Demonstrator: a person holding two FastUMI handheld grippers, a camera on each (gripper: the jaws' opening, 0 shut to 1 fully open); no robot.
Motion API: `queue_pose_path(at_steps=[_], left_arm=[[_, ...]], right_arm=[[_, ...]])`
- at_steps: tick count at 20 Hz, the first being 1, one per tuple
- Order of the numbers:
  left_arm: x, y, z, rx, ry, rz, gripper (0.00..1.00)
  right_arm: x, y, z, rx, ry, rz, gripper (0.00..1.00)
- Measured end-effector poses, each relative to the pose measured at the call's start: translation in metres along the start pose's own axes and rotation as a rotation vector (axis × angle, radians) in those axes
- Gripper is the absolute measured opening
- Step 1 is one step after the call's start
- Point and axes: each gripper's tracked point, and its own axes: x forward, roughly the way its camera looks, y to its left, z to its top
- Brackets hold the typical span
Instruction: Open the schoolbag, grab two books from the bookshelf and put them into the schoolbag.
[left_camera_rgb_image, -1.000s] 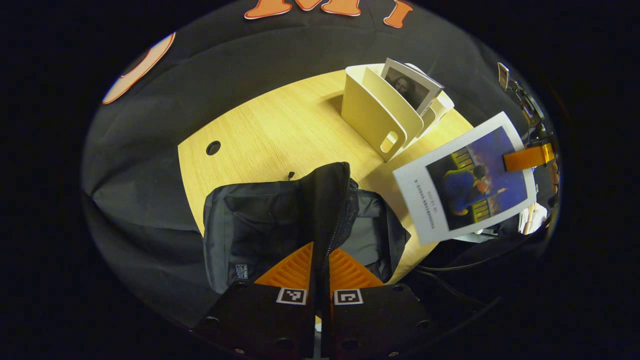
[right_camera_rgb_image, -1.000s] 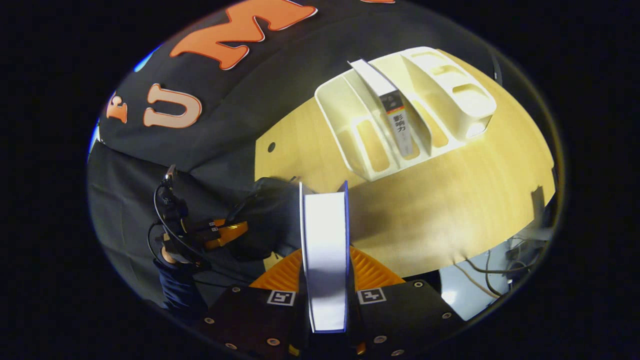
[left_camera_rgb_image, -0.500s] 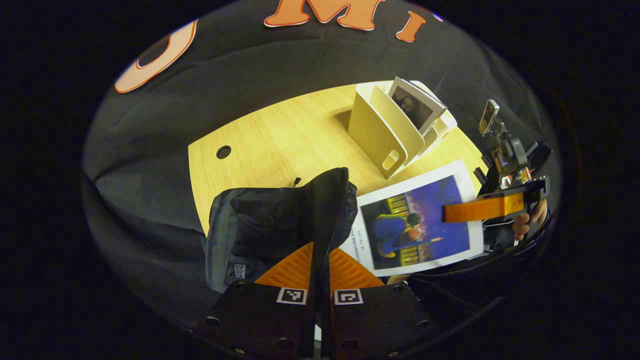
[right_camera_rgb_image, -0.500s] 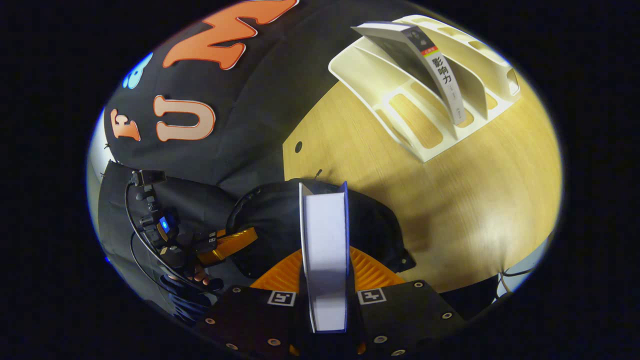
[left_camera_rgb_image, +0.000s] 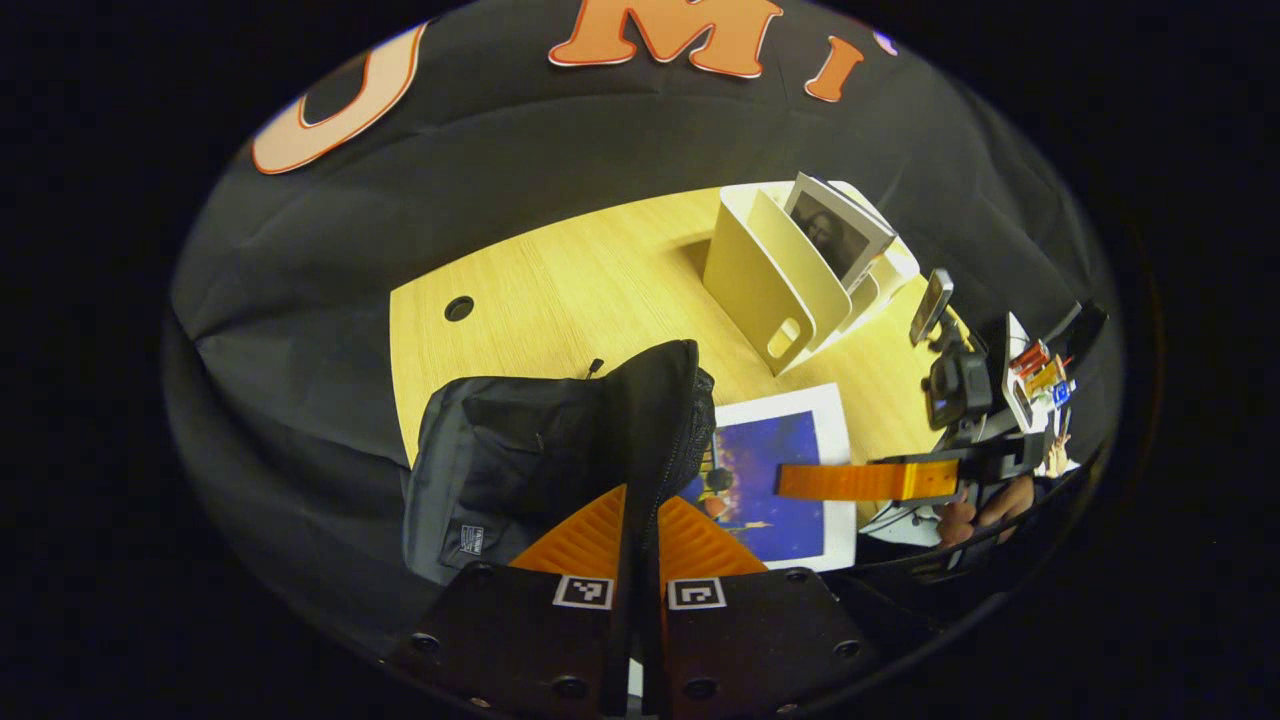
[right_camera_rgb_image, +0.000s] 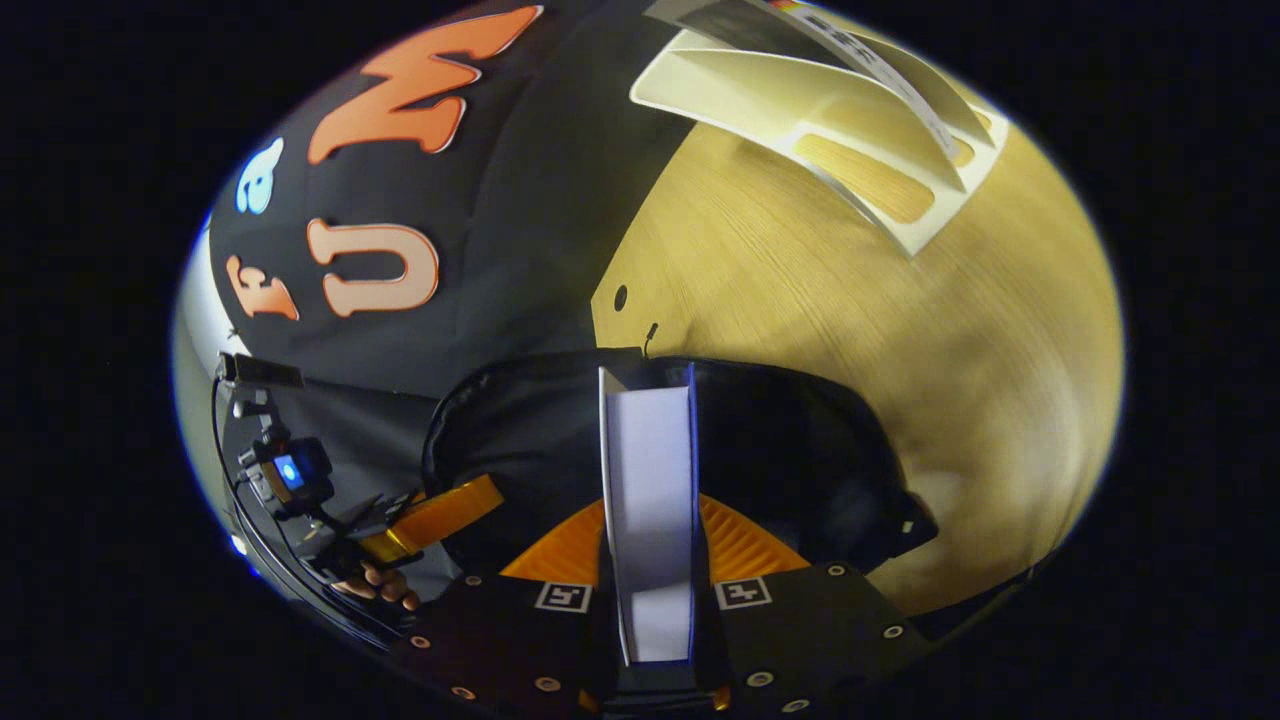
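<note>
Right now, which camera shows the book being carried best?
The left gripper view: the blue book shows its whole cover, clamped by the right gripper beside the schoolbag. The right gripper view shows its page edge end-on.

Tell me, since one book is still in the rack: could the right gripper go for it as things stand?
Probably not yet. The right gripper is shut on the blue book, over the schoolbag. The remaining book in the bookshelf stands unobstructed.
</note>
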Motion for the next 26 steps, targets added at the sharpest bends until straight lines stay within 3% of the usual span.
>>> queue_pose_path(at_steps=[8, 12, 15, 18, 19, 20, 22, 23, 26], left_arm=[[0.000, -0.012, -0.004, -0.023, -0.022, 0.006, 0.06], [0.004, -0.022, -0.006, -0.027, -0.032, -0.006, 0.06], [0.007, -0.023, -0.009, -0.022, -0.032, -0.012, 0.06], [0.012, -0.019, -0.011, -0.050, -0.029, -0.008, 0.06], [0.014, -0.017, -0.012, -0.056, -0.026, -0.004, 0.06], [0.013, -0.017, -0.014, -0.054, -0.029, -0.001, 0.06], [0.014, -0.018, -0.015, -0.048, -0.028, 0.006, 0.06], [0.015, -0.017, -0.016, -0.044, -0.027, 0.011, 0.06], [0.014, -0.016, -0.021, -0.030, -0.029, 0.029, 0.06]], right_arm=[[0.056, -0.014, -0.025, 0.075, 0.002, 0.062, 0.30], [0.074, -0.015, -0.031, 0.049, -0.021, 0.088, 0.31], [0.090, -0.019, -0.040, 0.063, 0.046, 0.055, 0.34], [0.096, -0.035, -0.039, 0.048, 0.097, -0.048, 0.51], [0.089, -0.033, -0.037, 0.039, 0.109, -0.045, 0.40], [0.080, -0.035, -0.041, 0.021, 0.163, -0.044, 0.68], [0.052, -0.048, -0.042, -0.044, 0.224, -0.068, 0.76], [0.040, -0.050, -0.036, -0.082, 0.227, -0.072, 0.96], [-0.004, -0.069, -0.001, -0.241, 0.205, -0.170, 0.98]])
